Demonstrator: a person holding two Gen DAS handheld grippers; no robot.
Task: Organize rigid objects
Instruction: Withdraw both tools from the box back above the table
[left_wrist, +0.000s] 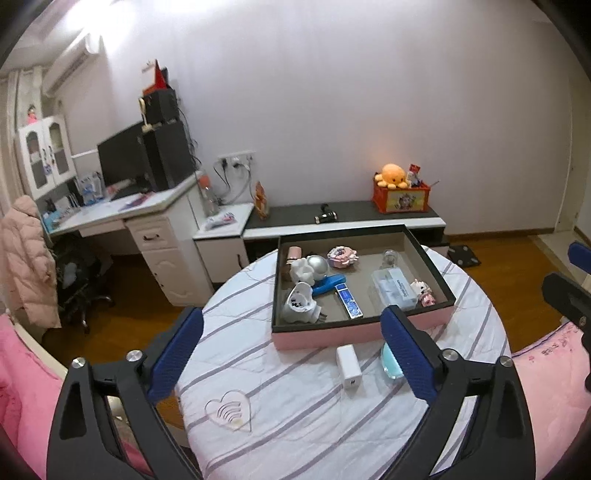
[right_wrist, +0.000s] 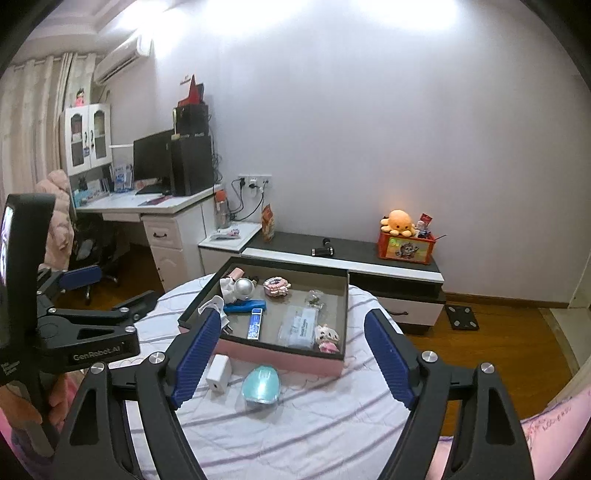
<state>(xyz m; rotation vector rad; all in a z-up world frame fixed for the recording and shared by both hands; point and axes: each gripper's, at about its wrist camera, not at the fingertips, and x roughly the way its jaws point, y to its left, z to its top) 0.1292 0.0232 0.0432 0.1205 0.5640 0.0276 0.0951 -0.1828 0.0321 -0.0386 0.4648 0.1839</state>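
Note:
A pink tray (left_wrist: 325, 338) with a dark rim sits on the round striped table (left_wrist: 295, 424); it also shows in the right wrist view (right_wrist: 280, 356). It holds several small items, among them a blue stapler (left_wrist: 328, 285) and a clear box (left_wrist: 393, 291). In front of it lie a white charger (left_wrist: 348, 365) (right_wrist: 218, 372), a teal oval object (right_wrist: 261, 386) (left_wrist: 389, 363) and a clear heart-shaped piece (left_wrist: 229, 410). My left gripper (left_wrist: 291, 350) is open and empty above the table. My right gripper (right_wrist: 291, 354) is open and empty over the charger and teal object.
A white desk (left_wrist: 147, 210) with a monitor stands at the left. A low dark cabinet (left_wrist: 343, 218) behind the table carries an orange toy box (left_wrist: 400, 197). Pink bedding (left_wrist: 22, 387) lies at both lower sides. Wooden floor surrounds the table.

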